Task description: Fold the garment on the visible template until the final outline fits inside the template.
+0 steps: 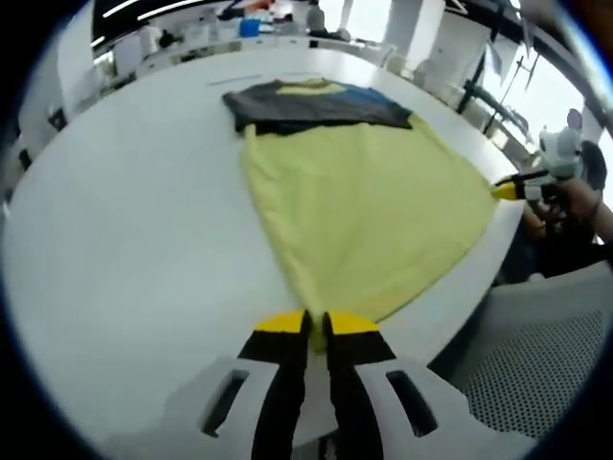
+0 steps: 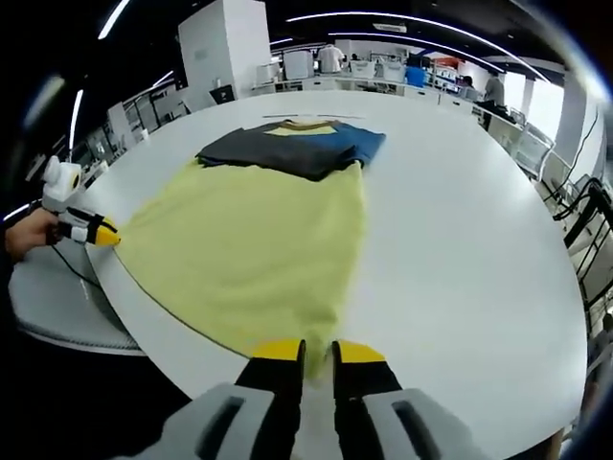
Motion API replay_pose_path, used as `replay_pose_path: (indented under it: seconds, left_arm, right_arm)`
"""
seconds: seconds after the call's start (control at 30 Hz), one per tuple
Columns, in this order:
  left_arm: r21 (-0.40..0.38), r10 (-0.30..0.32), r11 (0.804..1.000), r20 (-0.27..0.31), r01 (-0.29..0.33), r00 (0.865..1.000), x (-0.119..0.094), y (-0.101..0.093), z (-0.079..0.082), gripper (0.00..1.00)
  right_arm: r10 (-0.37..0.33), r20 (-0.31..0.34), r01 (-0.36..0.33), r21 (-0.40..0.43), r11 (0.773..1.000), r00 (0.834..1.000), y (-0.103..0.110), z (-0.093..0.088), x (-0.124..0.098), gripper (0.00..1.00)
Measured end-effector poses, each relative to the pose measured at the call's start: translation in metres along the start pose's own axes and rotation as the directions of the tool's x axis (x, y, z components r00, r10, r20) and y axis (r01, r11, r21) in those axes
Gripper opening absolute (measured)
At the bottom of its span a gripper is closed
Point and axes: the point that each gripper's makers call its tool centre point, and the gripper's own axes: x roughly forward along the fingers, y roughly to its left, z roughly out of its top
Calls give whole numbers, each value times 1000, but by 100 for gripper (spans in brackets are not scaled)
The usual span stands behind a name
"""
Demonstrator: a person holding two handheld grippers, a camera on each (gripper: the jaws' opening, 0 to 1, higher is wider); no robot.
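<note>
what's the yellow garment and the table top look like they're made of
Yellow garment: soft matte knit fabric, probably cotton; it lies limp with soft creases. Table: smooth white hard surface, likely laminate; a faint sheen shows. Both claws, left claw and right claw, pinch its hem.

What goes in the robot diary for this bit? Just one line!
stage: fold starting | left gripper: shut on yellow garment corner | right gripper: shut on other corner | dark cloth: far end
</note>
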Motion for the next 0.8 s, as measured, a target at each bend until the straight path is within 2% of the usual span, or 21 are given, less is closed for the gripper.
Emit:
replay_pose_path:
  seconds: [0.03, 0.07, 0.27, 0.4, 0.53, 0.8]
  left_arm:
    - [-26, -3, 1000, -5, 3, 1000, 0, -1, 0, 3]
    - [-86, 10, 996, -19, -12, 1000, -1, 1, -2, 2]
    - [-42, -2, 999, -22, 1, 1000, -1, -1, -2, 0]
    - [-46, -6, 999, -26, 5, 1000, -4, -1, -4, 0]
    - [-14, -16, 1000, -42, 16, 999, -7, -5, -8, 0]
    - [0, -23, 1000, -67, 23, 997, -14, -8, -17, 0]
  right_arm:
    - [2, 1, -2, 6, 1000, 1000, 0, 0, 0, 3]
    - [7, 5, -7, 15, 1000, 1000, 1, 1, 0, 1]
    - [12, 0, -12, 11, 1000, 1000, 1, 0, -1, 0]
    - [11, -14, -11, -3, 1000, 1000, 1, -4, -3, 0]
    - [18, -30, -18, -12, 1000, 999, 3, -8, -6, 0]
    - [30, -55, -31, -12, 999, 998, 9, -17, -13, 0]
